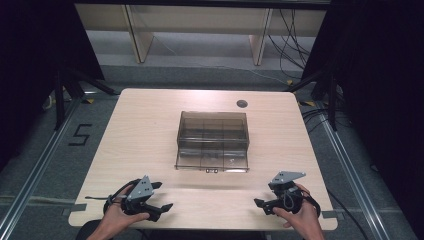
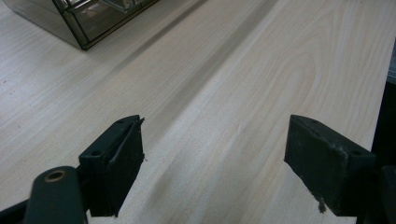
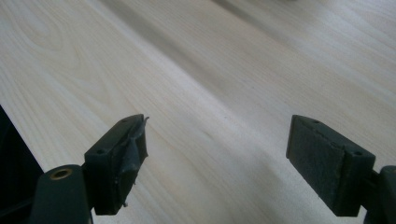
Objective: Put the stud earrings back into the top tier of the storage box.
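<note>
Left gripper view looks along two black fingers [image 2: 114, 161] spread wide apart with nothing between them, bare pale wood of the desk [image 2: 243, 84] showing in the gap; the left gripper [image 2: 215, 163] is released and hangs over the near part of the desk. At the far left of that view sits a corner of the smoky clear plastic box [image 2: 86, 21], well apart from the fingers. Right gripper view shows the same stance: the right gripper [image 3: 217, 165] has its padded fingers [image 3: 327, 161] released and wide, holding nothing, with wood grain beneath them and the desk's dark edge at the left. From the high view, the left gripper [image 1: 150, 202] is held in the person's left hand [image 1: 117, 217] at the near left of the desk, and the right gripper [image 1: 275, 200] in the right hand [image 1: 300, 217] at the near right, each topped by a grey three-cornered plate. The box [image 1: 213, 141] stands at the middle of the desk, farther off than both grippers and between them, its lid shut and inner dividers showing through the tinted walls. A small dark round grommet [image 1: 242, 103] sits in the desk beyond the box, to the right.
</note>
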A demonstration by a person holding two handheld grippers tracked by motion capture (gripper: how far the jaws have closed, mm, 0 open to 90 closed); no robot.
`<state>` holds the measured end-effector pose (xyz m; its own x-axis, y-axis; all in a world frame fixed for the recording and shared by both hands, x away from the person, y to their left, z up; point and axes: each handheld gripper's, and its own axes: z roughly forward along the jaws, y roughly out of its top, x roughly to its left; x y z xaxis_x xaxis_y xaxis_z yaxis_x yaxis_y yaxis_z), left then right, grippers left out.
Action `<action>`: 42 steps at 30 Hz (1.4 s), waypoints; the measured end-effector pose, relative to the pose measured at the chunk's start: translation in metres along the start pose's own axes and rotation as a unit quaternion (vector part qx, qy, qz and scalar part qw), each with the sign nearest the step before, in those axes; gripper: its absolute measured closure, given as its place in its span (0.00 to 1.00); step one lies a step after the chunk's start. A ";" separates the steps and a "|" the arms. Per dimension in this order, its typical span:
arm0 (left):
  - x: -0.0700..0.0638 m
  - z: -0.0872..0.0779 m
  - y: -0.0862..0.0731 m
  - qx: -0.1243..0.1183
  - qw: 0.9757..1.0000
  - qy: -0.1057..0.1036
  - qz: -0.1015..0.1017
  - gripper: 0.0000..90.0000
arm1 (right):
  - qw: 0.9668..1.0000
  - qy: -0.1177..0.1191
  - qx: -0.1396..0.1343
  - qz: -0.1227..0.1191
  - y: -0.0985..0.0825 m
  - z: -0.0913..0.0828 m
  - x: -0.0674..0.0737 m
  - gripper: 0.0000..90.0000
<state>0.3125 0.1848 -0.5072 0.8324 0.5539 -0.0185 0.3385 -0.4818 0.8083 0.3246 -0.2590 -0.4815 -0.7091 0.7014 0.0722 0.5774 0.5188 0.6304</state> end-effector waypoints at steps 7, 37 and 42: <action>0.000 0.000 0.000 -0.002 1.000 0.001 -0.001 0.21 | 1.000 -0.009 -0.021 0.004 -0.008 -0.003 0.003 0.23; 0.000 0.000 -0.001 -0.002 1.000 0.006 0.002 0.21 | 1.000 0.001 -0.002 0.020 -0.034 -0.006 0.021 0.22; 0.001 -0.001 -0.001 0.014 1.000 0.007 0.015 0.21 | 1.000 0.005 -0.008 0.029 -0.034 -0.004 0.024 0.21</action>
<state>0.3130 0.1866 -0.5072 0.8363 0.5481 0.0145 0.3256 -0.5177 0.7912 0.2864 -0.2617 -0.4982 -0.6789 0.7251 0.1154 0.6104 0.4701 0.6375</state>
